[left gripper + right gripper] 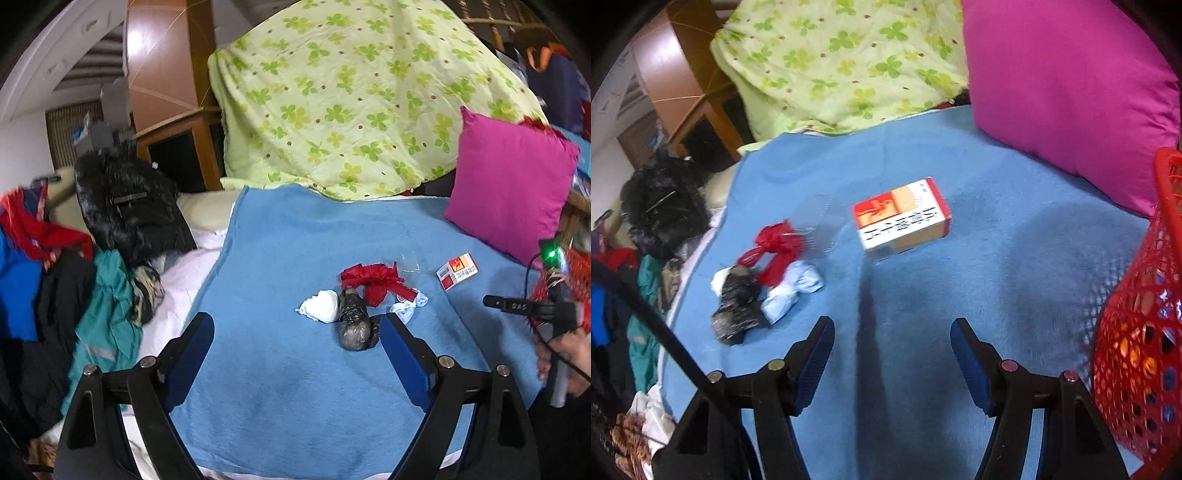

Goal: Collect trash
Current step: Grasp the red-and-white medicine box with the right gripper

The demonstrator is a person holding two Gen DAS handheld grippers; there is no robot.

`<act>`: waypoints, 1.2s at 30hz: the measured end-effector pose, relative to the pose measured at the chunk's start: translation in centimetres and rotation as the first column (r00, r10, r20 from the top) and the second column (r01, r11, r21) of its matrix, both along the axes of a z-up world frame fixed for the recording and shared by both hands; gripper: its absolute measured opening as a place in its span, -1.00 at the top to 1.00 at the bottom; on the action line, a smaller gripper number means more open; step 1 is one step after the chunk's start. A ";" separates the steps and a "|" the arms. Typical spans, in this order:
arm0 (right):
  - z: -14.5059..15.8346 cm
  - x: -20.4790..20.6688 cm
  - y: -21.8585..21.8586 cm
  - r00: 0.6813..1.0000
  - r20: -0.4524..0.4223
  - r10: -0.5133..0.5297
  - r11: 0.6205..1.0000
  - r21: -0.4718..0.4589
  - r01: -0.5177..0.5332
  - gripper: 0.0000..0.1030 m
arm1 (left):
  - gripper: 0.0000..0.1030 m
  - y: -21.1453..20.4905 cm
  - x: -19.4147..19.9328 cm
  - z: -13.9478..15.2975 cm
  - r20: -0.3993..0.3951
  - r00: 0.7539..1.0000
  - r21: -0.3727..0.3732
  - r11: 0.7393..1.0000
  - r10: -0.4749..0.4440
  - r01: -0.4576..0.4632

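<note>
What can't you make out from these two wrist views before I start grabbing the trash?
- Red mesh basket: cut off by the right edge of the right wrist view; contents unclear through the mesh.
- Small carton: its print is too blurred to read.
- Clear plastic piece: barely visible in the left wrist view, smeared in the other.
- Black crumpled wad: partly hidden by the left gripper's finger.
- Right gripper: open, nothing held.

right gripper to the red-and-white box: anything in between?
Nothing: in the right wrist view only bare blue blanket lies between the open right gripper and the box.
</note>
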State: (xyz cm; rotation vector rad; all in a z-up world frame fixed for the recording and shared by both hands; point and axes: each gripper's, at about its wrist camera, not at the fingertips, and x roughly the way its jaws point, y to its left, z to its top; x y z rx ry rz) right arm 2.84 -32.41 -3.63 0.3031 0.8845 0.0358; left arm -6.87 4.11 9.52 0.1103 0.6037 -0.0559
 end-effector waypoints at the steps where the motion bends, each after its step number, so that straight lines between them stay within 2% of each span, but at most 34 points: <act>1: -0.2 0.6 -0.1 1.000 -0.006 -0.015 1.000 -0.001 0.015 -0.34 | -0.77 0.3 0.4 -0.1 -0.006 1.000 -0.023 1.000 0.009 -0.009; 4: -0.6 2.6 -0.9 0.998 -0.008 -0.059 0.998 -0.010 0.058 -0.34 | -0.77 0.8 1.7 -0.5 -0.027 0.999 -0.077 0.996 0.030 -0.032; 7: -0.4 4.4 -0.8 0.997 -0.003 -0.072 0.997 -0.031 0.072 -0.34 | -0.77 0.7 3.2 -1.1 -0.035 0.998 -0.098 0.993 0.055 -0.058; 10: -0.3 5.8 -0.9 0.996 -0.007 -0.083 0.996 0.025 0.083 -0.34 | -0.77 0.1 5.2 -2.5 -0.041 0.997 -0.124 0.990 0.064 -0.068; 13: -0.3 7.0 -1.9 0.995 -0.019 -0.102 0.979 0.173 0.104 -0.34 | -0.77 -0.2 7.3 -4.6 -0.079 0.994 -0.159 0.984 0.069 -0.081; 17: -1.1 8.7 -3.7 0.985 -0.099 -0.144 0.905 0.390 0.172 -0.47 | -0.77 -0.6 10.2 -8.3 -0.132 0.989 -0.235 0.968 0.061 -0.091; 21: -2.4 10.4 -5.0 0.957 -0.205 -0.205 0.834 0.475 0.281 -0.47 | -0.77 -1.1 11.0 -11.1 -0.119 0.993 -0.276 0.959 0.025 -0.057; 23: -2.8 11.5 -5.2 0.942 -0.239 -0.237 0.821 0.469 0.325 -0.47 | -0.77 -1.6 11.3 -12.4 -0.112 0.993 -0.231 0.971 0.028 -0.054; 25: -2.9 12.5 -5.0 0.932 -0.249 -0.264 0.824 0.444 0.352 -0.47 | -0.77 -2.5 11.8 -13.2 -0.141 0.990 -0.169 0.985 0.009 -0.033; 27: -3.1 13.7 -4.8 0.917 -0.273 -0.292 0.819 0.423 0.387 -0.48 | -0.77 -2.6 11.9 -13.3 -0.137 0.990 -0.181 0.983 -0.019 -0.006; 29: -3.1 14.6 -4.3 0.907 -0.293 -0.303 0.832 0.383 0.402 -0.47 | -0.77 -2.4 12.0 -13.3 -0.135 0.991 -0.185 0.983 -0.020 -0.006; 32: -2.9 15.5 -3.1 0.904 -0.288 -0.316 0.872 0.287 0.397 -0.47 | -0.77 -2.2 12.4 -13.4 -0.145 0.989 -0.201 0.980 -0.034 0.004; 36: -3.5 15.4 -2.4 0.913 -0.279 -0.298 0.907 0.216 0.361 -0.47 | -0.77 -2.9 12.7 -14.0 -0.173 0.982 -0.191 0.981 -0.072 0.038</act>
